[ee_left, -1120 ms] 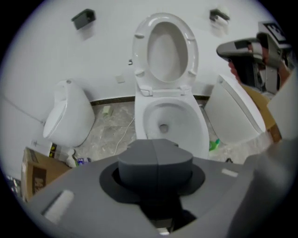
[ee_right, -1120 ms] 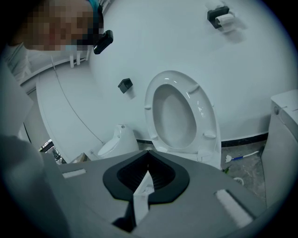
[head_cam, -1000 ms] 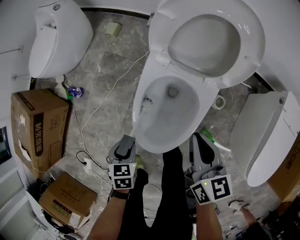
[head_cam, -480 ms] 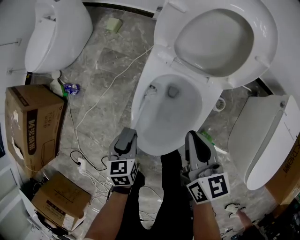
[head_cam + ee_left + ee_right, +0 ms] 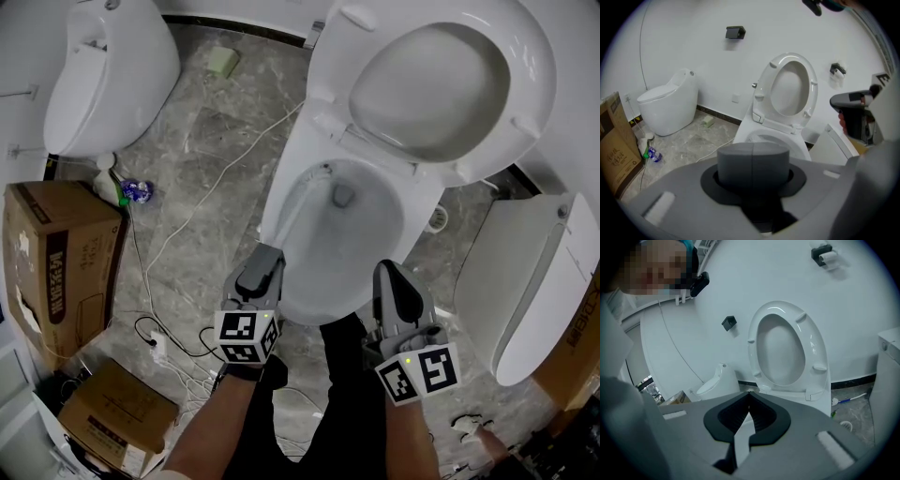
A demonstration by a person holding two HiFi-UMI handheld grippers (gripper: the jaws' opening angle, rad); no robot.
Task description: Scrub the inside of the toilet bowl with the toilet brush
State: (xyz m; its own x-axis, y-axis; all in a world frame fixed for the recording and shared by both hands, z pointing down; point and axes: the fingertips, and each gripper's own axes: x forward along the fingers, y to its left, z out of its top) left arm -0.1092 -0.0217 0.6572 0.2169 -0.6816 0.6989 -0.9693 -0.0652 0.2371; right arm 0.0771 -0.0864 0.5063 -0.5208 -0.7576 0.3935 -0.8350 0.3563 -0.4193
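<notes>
1. The left hand-held gripper (image 5: 266,255) sits at the near-left rim of the toilet bowl (image 5: 405,234) and points up and inward over it. In the left gripper view no gap shows where its jaws stand. A grey round stub with a seam down its middle fills that space. I judge the jaws to be clamped on the handle end of the toilet brush (image 5: 296,208).
2. The brush lies inside the bowl. A pale, slim shaft runs from that gripper's tip along the bowl's left inner wall. It ends in a darker tuft just under the far-left rim, left of and beyond the drain hole (image 5: 344,195). The shaft is faint against the white porcelain, so this reading is a judgement.
3. The brush's long axis goes from the bowl's near-left rim toward its far side, slanting a little right. That is almost in line with the left gripper's own axis. The brush therefore works as a straight extension of that hand, pivoting about the near rim.
4. The right hand-held gripper (image 5: 392,272) hangs at the bowl's near-right rim, outside it. Its jaws are drawn together to a thin pale sliver with nothing between them. It is the farther one from the brush, so the left is the working hand.
5. From the tuft, the drain hole and the bowl's right wall lie to the right and nearer. A coming stroke would probably swing that way. The raised seat (image 5: 525,103) stands beyond the bowl's far rim, out of that path.
</notes>
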